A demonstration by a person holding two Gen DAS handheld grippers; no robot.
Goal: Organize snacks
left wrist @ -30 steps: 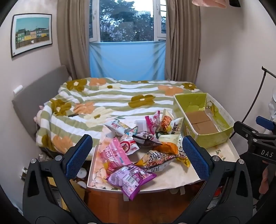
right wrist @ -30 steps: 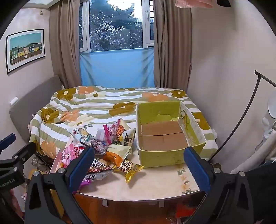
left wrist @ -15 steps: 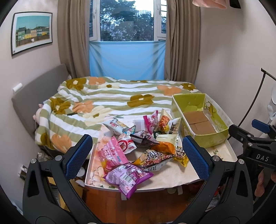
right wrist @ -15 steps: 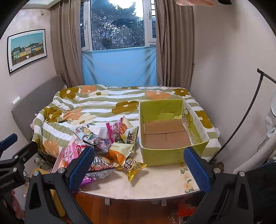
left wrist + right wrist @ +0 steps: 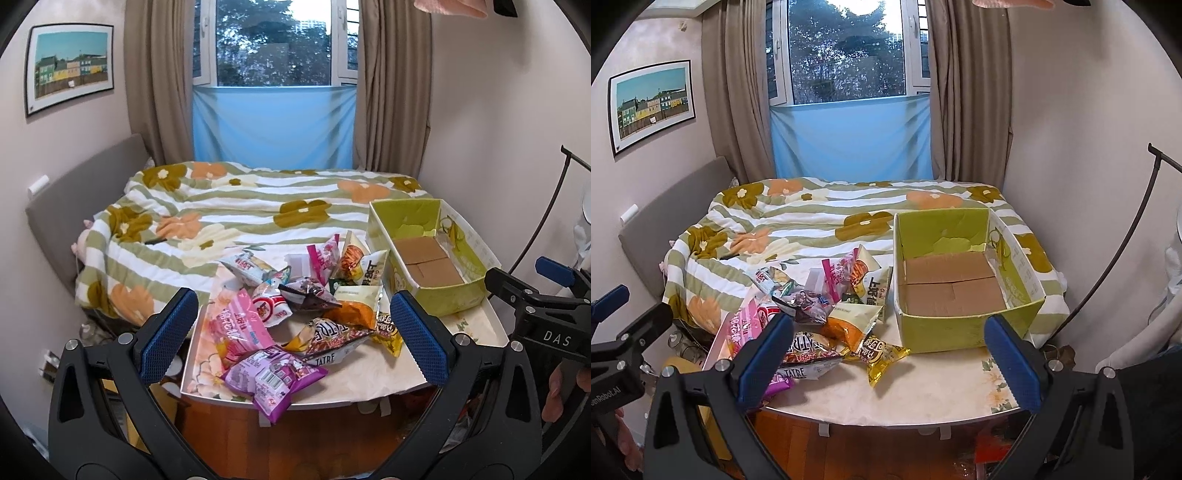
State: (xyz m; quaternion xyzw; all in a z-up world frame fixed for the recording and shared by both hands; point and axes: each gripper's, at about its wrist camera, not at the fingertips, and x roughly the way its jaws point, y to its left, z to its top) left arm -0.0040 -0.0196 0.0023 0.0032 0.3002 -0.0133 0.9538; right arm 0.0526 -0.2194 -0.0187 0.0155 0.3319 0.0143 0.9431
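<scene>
1. My left claw (image 5: 294, 334), black-framed with blue ribbed pads, hangs wide open and empty in front of the table's near edge
2. My right claw (image 5: 888, 360), same build, is also spread wide with nothing between its pads
3. Between my left pads lies the heap of crinkly foil snack packets (image 5: 295, 306) on the left half of the white floral-print table (image 5: 369, 380)
4. Nearest me, a purple packet (image 5: 273, 376) overhangs the table's front edge; a pink packet (image 5: 236, 328) lies just behind it
5. A yellow packet (image 5: 881, 354) sits at the heap's right fringe, near the box
6. The open lime-green cardboard box (image 5: 960, 332) stands on the table's right side, its brown floor bare
7. Behind the table spreads a bed with a green-striped flowered blanket (image 5: 240, 214)
</scene>
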